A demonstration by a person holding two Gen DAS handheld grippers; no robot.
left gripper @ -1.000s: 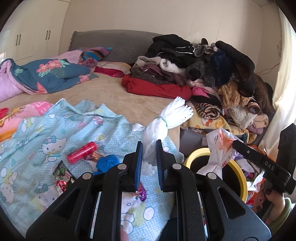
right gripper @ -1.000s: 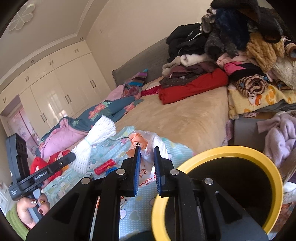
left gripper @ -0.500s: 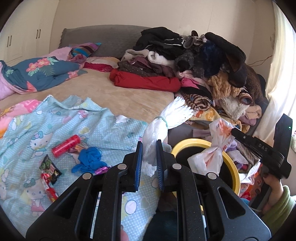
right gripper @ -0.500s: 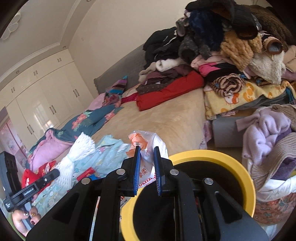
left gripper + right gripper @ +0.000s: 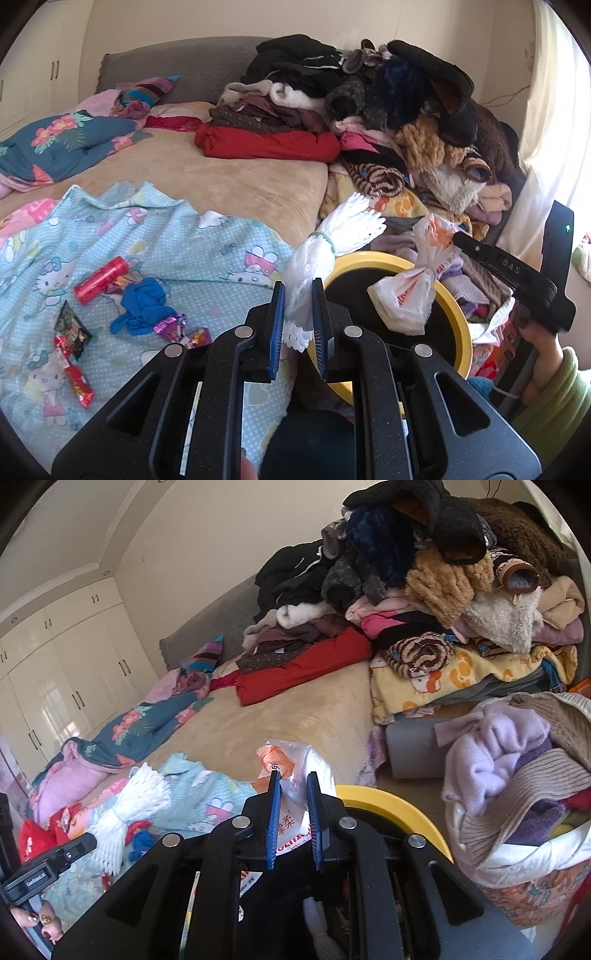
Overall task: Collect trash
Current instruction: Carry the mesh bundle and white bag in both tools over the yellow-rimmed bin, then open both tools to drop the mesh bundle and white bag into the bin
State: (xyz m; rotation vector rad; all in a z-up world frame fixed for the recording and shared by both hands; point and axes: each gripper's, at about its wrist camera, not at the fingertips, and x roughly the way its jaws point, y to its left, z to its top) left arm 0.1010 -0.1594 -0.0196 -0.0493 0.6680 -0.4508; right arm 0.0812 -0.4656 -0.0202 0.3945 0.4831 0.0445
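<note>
My left gripper (image 5: 298,295) is shut on a white foam net sleeve (image 5: 332,240), held at the near rim of a yellow-rimmed black bin (image 5: 458,314). My right gripper (image 5: 293,786) is shut on a white and orange plastic bag (image 5: 295,771), held over the bin (image 5: 388,801); the bag (image 5: 410,291) hangs above the bin's opening in the left wrist view. On the Hello Kitty sheet (image 5: 166,236) lie a red tube (image 5: 101,278), a blue crumpled glove (image 5: 144,304) and several snack wrappers (image 5: 72,343).
A large pile of clothes (image 5: 369,110) covers the bed's right side. A bag stuffed with knitwear (image 5: 524,775) stands right of the bin. A floral quilt (image 5: 62,140) lies at the bed's left. White wardrobes (image 5: 66,664) line the far wall.
Both grippers moved right toward the bin with their loads. The plastic bag now hangs over the bin opening; the foam sleeve reached the bin's rim.
</note>
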